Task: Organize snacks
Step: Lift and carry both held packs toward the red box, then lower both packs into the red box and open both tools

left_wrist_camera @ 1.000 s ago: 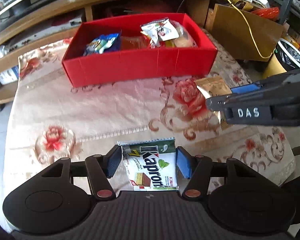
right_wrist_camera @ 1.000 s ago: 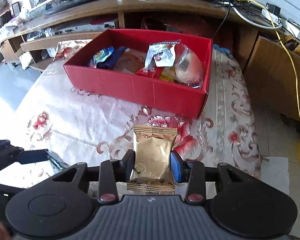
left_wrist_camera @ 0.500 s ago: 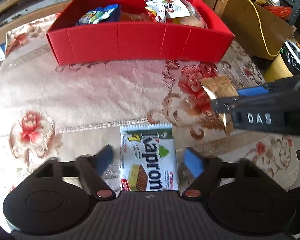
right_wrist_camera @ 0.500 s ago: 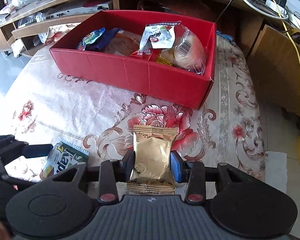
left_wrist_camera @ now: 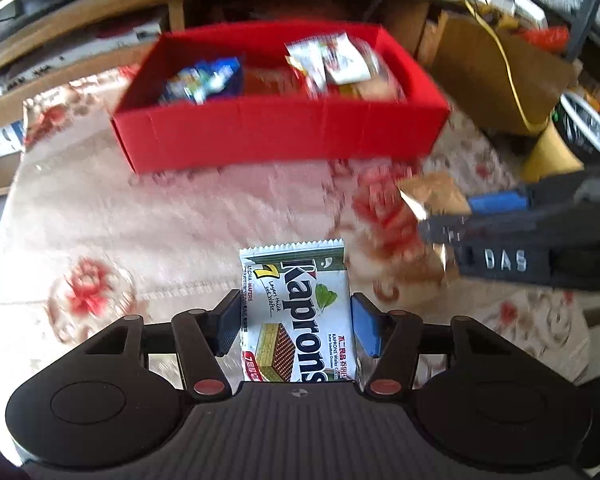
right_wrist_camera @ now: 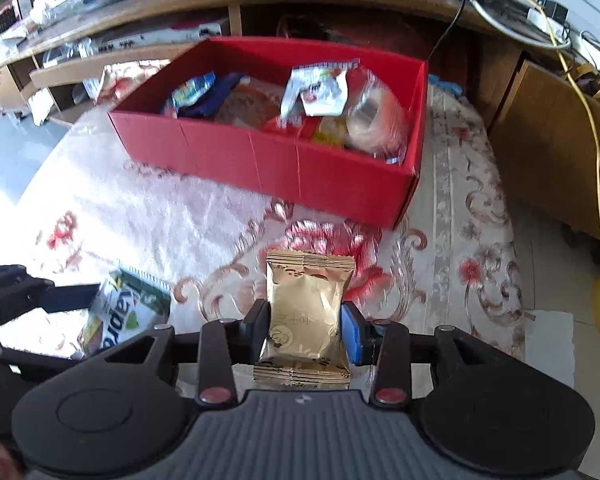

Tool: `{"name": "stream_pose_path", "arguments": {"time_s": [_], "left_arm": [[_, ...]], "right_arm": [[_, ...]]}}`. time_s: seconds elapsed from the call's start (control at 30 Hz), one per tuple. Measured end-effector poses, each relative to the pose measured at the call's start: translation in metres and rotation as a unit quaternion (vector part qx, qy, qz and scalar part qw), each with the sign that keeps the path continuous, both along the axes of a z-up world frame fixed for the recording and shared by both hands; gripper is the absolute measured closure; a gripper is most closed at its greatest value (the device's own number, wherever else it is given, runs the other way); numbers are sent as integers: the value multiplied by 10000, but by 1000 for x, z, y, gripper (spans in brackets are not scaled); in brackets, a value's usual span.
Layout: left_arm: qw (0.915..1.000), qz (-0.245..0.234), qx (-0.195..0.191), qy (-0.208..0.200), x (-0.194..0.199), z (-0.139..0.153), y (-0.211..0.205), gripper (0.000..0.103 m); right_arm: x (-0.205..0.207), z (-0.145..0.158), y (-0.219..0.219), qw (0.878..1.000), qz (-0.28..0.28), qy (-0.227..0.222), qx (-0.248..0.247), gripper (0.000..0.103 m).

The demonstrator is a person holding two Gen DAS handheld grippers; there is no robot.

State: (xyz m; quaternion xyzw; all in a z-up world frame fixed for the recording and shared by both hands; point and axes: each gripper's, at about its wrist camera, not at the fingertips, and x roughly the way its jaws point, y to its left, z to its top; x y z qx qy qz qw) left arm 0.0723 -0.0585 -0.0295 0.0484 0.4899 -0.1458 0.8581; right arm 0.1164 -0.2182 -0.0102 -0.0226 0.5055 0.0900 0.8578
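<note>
Left wrist view: the left gripper [left_wrist_camera: 294, 326], spread a moment ago, is now pinching the Kaprons wafer pack [left_wrist_camera: 298, 316]; the right gripper [right_wrist_camera: 305, 326] is still pinching the gold snack packet [right_wrist_camera: 305, 316], both ready for the red box [left_wrist_camera: 280, 136].

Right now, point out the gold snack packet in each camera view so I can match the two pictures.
Left wrist view: the gold snack packet is at mid-right, clamped in the right hand-held gripper that reaches in from the right edge.
Right wrist view: the packet is at lower centre, upright between the gripper's fingers.
Shared landmark: the red box of snacks lies beyond it in both views.
</note>
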Motion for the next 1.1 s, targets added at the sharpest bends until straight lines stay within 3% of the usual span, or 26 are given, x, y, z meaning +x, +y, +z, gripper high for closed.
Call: {"name": "stream_pose_path", "arguments": {"time_s": [0.3, 0.7, 1.1], "left_arm": [[9992, 122, -205, -311, 29, 27, 6, 38], [9962, 214, -296, -791, 87, 59, 3, 38], [9954, 324, -260, -858, 147, 54, -3, 38]], "right_arm": [[16, 27, 3, 9991, -54, -368, 216, 65], [67, 51, 5, 9965, -220, -666, 459, 65], [131, 46, 0, 9956, -367, -734, 442, 65]]}}
